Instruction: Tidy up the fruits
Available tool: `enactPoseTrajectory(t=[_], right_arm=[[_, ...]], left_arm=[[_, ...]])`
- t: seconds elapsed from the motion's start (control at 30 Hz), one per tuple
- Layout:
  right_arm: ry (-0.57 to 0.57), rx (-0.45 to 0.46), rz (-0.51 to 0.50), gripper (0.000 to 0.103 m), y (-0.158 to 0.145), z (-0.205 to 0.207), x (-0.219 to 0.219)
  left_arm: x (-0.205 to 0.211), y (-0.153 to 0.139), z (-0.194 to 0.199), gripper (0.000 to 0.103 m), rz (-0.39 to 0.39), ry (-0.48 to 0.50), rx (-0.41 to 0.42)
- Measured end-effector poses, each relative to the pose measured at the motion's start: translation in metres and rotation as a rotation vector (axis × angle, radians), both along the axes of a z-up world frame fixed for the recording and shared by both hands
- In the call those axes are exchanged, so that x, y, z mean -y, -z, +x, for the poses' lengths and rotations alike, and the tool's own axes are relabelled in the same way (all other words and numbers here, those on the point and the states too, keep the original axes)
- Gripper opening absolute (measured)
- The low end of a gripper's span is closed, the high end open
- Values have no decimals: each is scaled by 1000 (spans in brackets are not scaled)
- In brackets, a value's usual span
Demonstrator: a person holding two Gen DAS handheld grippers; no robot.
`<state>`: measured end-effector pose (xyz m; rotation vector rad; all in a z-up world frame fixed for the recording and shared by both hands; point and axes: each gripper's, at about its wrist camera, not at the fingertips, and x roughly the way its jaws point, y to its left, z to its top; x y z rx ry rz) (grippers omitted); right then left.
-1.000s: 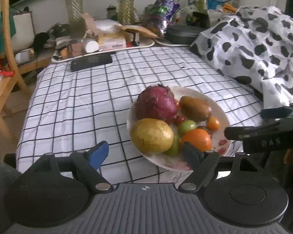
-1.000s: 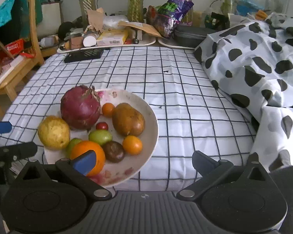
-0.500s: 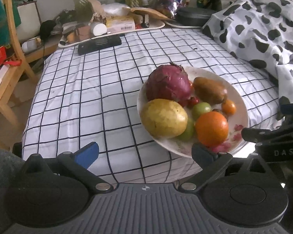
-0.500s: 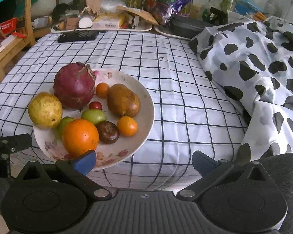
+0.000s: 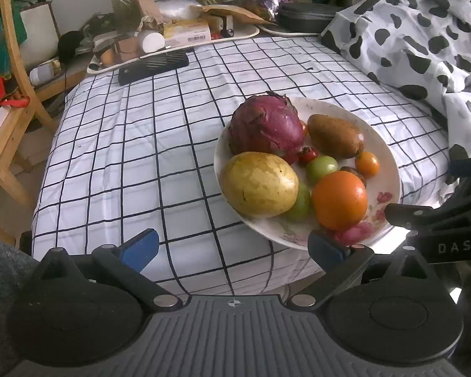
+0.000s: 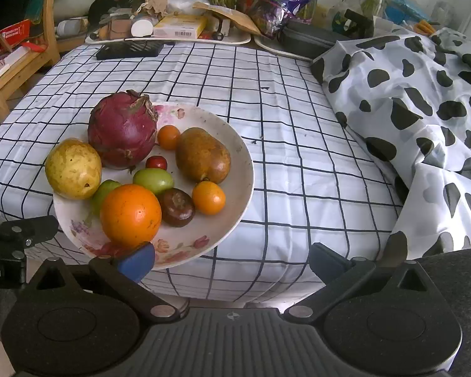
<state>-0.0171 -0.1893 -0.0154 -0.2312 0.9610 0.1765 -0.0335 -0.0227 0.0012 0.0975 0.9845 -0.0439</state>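
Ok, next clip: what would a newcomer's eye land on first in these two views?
The flowered plate heaped with fruit, near the front edge of the checked cloth, draws the eye first. On it the dark red dragon fruit at the back and the big orange at the front stand out. To the right lies a cow-spotted blanket.

One plate [image 6: 235, 194] holding ten fruits: one dragon fruit [image 6: 122, 130], one yellow fruit [image 6: 73, 168], one brown pear [image 6: 202, 155], one big orange [image 6: 130, 215], two small oranges [image 6: 208, 197] [image 6: 168, 137], two green tomatoes [image 6: 153, 180] [image 6: 105, 191], one red cherry tomato [image 6: 156, 162], one dark brown fruit [image 6: 176, 207]. Two grippers [image 5: 230, 248] [image 6: 230, 262], each with two blue pads. Beyond, two trays [image 6: 235, 38] [image 6: 270, 47], one black keyboard [image 6: 128, 51], one wooden chair [image 5: 12, 72], one spotted quilt [image 6: 424, 100].
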Motion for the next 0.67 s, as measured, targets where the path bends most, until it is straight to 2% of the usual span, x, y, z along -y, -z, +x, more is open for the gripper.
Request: enactPoseTrajectory(t=[0.67], right_arm=[[-4,-1,0,103,0,-1,-1]], left_arm=[[0,-1,-1,103,-3,1,11]])
